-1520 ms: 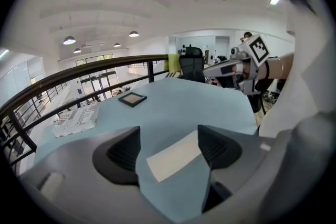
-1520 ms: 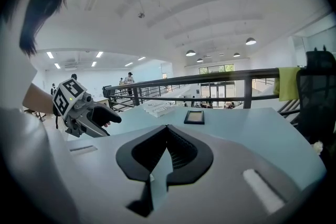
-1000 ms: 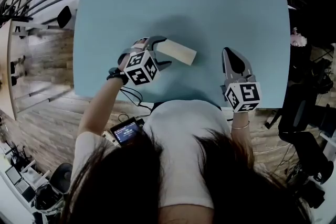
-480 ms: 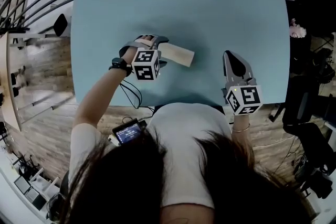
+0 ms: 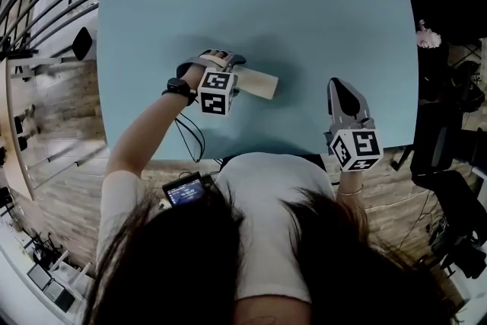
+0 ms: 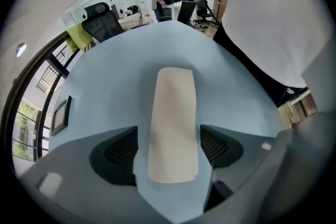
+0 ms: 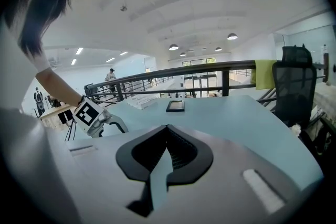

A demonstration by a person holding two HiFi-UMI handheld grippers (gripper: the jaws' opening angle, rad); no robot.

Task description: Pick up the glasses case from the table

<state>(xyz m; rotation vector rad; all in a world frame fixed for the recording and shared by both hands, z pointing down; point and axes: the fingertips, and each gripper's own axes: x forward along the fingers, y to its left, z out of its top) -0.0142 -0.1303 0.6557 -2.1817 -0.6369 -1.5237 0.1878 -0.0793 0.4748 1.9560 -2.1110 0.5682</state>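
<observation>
Beige glasses case [image 6: 172,113] lies on the blue worktop [image 5: 327,27] between the spread jaws of the left tongs [image 6: 169,150]; the right tongs [image 7: 167,153], well apart from it, are closed and empty.

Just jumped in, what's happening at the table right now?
The left gripper straddles one end of the beige glasses case lying flat on the blue table, jaws open either side, not yet closed on it. The right gripper sits shut and empty by the table's near edge.
</observation>
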